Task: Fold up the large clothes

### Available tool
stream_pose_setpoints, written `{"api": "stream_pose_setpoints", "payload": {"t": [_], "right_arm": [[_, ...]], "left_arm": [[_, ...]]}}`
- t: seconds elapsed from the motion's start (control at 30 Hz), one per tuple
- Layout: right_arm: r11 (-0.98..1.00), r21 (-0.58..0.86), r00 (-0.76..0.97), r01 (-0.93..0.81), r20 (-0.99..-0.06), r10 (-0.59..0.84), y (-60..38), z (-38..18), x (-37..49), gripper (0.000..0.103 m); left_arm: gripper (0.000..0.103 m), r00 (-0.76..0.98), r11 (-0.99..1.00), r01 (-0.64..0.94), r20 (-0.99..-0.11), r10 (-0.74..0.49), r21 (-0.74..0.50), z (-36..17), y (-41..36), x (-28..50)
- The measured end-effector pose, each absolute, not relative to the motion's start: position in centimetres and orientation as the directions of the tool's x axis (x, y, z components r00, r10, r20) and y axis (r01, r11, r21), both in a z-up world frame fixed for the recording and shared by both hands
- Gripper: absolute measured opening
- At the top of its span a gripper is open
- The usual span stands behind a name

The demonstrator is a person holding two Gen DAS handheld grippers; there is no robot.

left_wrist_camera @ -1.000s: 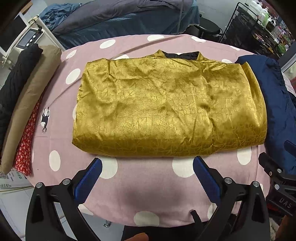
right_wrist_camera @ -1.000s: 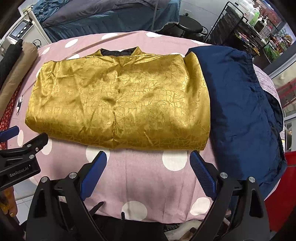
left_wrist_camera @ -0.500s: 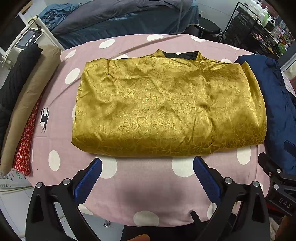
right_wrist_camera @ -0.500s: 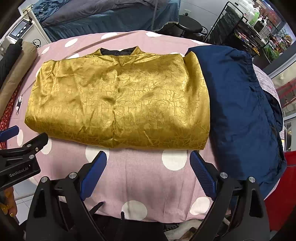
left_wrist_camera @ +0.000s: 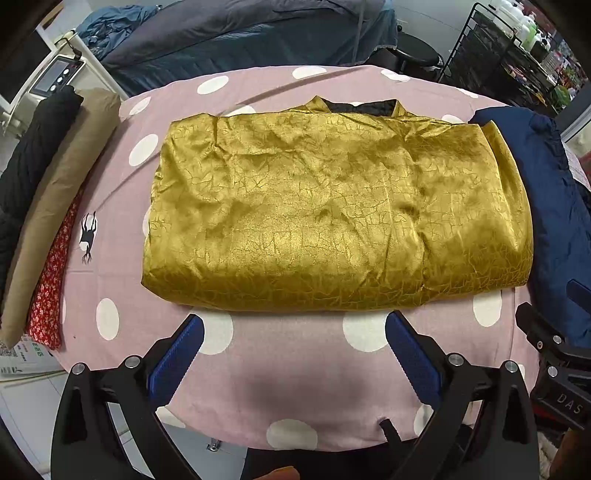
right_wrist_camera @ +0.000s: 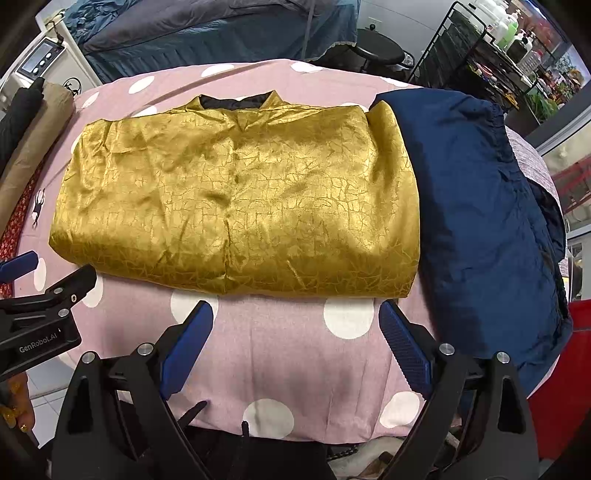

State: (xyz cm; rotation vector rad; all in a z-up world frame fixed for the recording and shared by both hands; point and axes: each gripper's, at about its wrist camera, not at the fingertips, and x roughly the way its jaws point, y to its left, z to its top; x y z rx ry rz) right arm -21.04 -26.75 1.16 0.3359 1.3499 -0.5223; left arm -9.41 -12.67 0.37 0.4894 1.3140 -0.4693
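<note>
Nothing has shifted much since a moment ago: both my grippers hang at the near edge of the table as before, and the gold jacket lies just as it lay.

From my left wrist, my left gripper (left_wrist_camera: 293,345) stands wide open over the pink dotted tablecloth (left_wrist_camera: 295,387), holding nothing, its blue fingertips (left_wrist_camera: 177,354) apart from the cloth's hem. The gold jacket (left_wrist_camera: 332,218) is folded into a broad rectangle across the middle of the table, its black-lined collar toward the far edge. Its right side touches a dark blue garment (left_wrist_camera: 554,206) that lies along the table's right edge. Along the left edge rest a tan roll of cloth (left_wrist_camera: 62,199), a black one (left_wrist_camera: 29,162) beside it, and a red flowered piece (left_wrist_camera: 50,284) under them. My right gripper (left_wrist_camera: 554,354) shows at the lower right corner of this view.

From my right wrist, my right gripper (right_wrist_camera: 295,341) is likewise spread wide and empty, just short of the jacket's (right_wrist_camera: 240,199) near hem. The blue garment (right_wrist_camera: 480,206) overlaps the table's right edge and hangs down. My left gripper (right_wrist_camera: 40,302) shows at the left, near the jacket's near left corner. Behind the table stand a bed (right_wrist_camera: 207,29), a black stool (right_wrist_camera: 380,48) and a wire shelf (right_wrist_camera: 498,55) of bottles.
</note>
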Motion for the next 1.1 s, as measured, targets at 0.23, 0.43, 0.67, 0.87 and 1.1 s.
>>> {"api": "stream_pose_setpoints", "payload": {"t": [0.23, 0.43, 0.67, 0.87, 1.1], "right_arm": [[0.839, -0.066, 0.131, 0.54, -0.978, -0.162, -26.7, 1.15, -21.02, 0.09], [0.839, -0.066, 0.13, 0.541, -0.978, -0.161, -26.73, 1.1, -21.0, 0.09], [0.839, -0.065, 0.128, 0.54, -0.979, -0.159, -26.73, 1.02, -21.0, 0.09], [0.84, -0.069, 0.127, 0.538, -0.979, -0.161, -26.78, 0.99, -20.91, 0.09], [0.84, -0.068, 0.128, 0.538, -0.979, -0.161, -26.7, 0.98, -20.95, 0.09]], "left_arm": [[0.096, 0.191, 0.805, 0.589, -0.98, -0.048, 0.075, 0.26, -12.87, -9.46], [0.096, 0.187, 0.809, 0.584, -0.981, -0.045, 0.074, 0.19, -12.84, -9.34], [0.096, 0.186, 0.809, 0.583, -0.982, -0.043, 0.076, 0.18, -12.83, -9.38], [0.096, 0.185, 0.807, 0.585, -0.982, -0.041, 0.076, 0.16, -12.85, -9.35], [0.096, 0.186, 0.805, 0.588, -0.982, -0.04, 0.078, 0.13, -12.87, -9.32]]}}
